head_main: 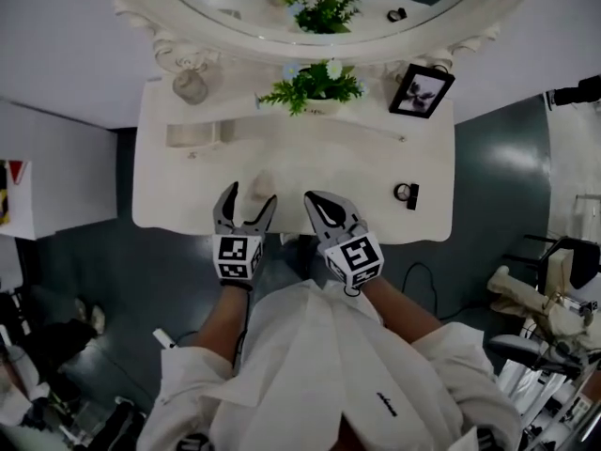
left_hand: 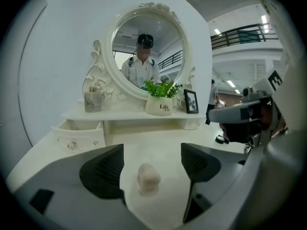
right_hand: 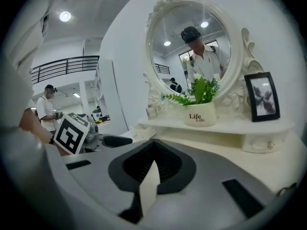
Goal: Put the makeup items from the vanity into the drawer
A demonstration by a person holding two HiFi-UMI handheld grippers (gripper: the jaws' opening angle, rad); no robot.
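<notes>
Your left gripper point(head_main: 252, 195) has its jaws wide. A small pale makeup item point(left_hand: 148, 178) lies between them on the desk point(head_main: 357, 163), at its near edge, and touches neither. Your right gripper point(head_main: 313, 199), just right of it, has its jaws together on nothing. The open drawer point(head_main: 192, 134) sits far left.

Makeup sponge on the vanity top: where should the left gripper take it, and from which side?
Grip the makeup sponge across its rounded middle, coming in low from the front edge of the vanity. It sits alone, centred between the jaws of the open left gripper, so closing on its two sides should hold it.
</notes>
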